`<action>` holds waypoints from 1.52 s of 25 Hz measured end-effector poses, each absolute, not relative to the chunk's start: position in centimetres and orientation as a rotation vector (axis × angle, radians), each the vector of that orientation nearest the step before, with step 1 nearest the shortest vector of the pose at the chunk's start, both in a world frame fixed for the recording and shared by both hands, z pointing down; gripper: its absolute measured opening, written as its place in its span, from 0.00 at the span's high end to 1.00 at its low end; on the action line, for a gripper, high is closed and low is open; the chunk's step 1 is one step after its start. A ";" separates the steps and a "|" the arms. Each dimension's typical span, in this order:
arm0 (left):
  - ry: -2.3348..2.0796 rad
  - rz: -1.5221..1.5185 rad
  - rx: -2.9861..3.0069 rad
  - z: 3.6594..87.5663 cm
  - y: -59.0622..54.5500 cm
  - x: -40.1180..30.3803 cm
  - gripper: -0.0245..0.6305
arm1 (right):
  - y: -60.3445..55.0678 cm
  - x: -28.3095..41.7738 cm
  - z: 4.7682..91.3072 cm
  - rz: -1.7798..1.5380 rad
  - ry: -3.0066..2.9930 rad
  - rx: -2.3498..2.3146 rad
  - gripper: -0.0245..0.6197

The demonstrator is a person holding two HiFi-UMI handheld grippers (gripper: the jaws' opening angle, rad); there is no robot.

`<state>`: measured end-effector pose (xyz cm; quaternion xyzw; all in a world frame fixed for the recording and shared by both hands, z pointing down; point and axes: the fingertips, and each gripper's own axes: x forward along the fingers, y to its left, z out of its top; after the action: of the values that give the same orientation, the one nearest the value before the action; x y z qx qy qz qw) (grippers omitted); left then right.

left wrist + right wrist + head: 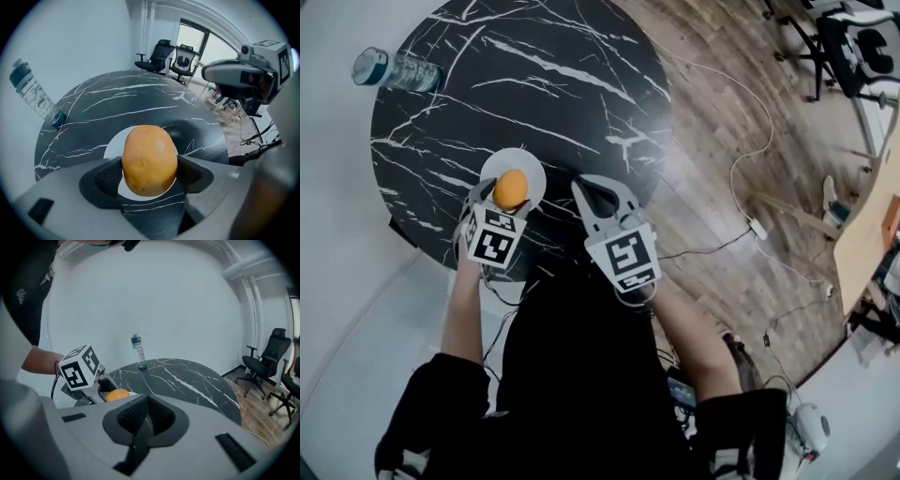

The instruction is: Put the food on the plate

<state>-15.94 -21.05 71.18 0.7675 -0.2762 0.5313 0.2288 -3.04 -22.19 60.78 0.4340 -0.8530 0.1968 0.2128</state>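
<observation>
An orange-brown, egg-shaped piece of food [510, 189] [149, 160] is clamped between the jaws of my left gripper [508, 195] [149, 174]. It hangs just above a small white plate [532, 172] [111, 146] at the near edge of the round black marble table [534, 75]; I cannot tell whether it touches the plate. My right gripper [598, 192] [146, 416] floats beside it to the right, jaws shut with nothing between them. From the right gripper view the food [117, 395] shows past the left gripper's marker cube.
A clear water bottle [394, 70] [35, 96] [137, 352] stands at the table's far left edge. Wooden floor with cables [741, 169] lies to the right. Office chairs [164, 54] [262, 364] stand beyond the table.
</observation>
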 end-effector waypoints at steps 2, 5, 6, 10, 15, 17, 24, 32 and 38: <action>-0.749 1.477 2.117 71.6 -21.2 -16.0 0.44 | -22.4 -3.1 60.8 0.550 -2.367 1.210 0.97; -0.739 1.502 2.112 72.2 -21.1 -16.2 0.44 | -22.4 -3.1 61.1 0.560 -2.361 1.220 0.97; -0.738 1.506 2.110 72.3 -21.1 -16.2 0.44 | -22.3 -3.0 61.3 0.564 -2.358 1.222 0.97; -0.744 1.503 2.102 72.6 -21.1 -16.2 0.44 | -22.2 -2.8 61.7 0.575 -2.346 1.227 0.97; -0.747 1.495 2.107 72.9 -21.3 -16.0 0.44 | -22.3 -2.7 61.7 0.577 -2.342 1.231 0.97; -0.745 1.507 2.104 73.0 -21.2 -16.0 0.44 | -22.2 -2.6 61.6 0.576 -2.344 1.232 0.97; -0.759 1.535 2.072 73.0 -20.9 -15.8 0.44 | -21.8 -1.8 61.7 0.585 -2.334 1.230 0.97; -0.823 1.526 2.074 71.8 -21.0 -15.6 0.44 | -21.5 -1.4 61.0 0.567 -2.357 1.218 0.97; -0.875 1.471 2.103 69.5 -20.6 -15.0 0.44 | -20.8 -1.5 60.1 0.532 -2.385 1.181 0.97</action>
<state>-15.00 -20.61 69.45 0.7577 -0.3154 0.5300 0.2134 -1.46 -20.82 60.11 0.4254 -0.8587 0.1916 0.2122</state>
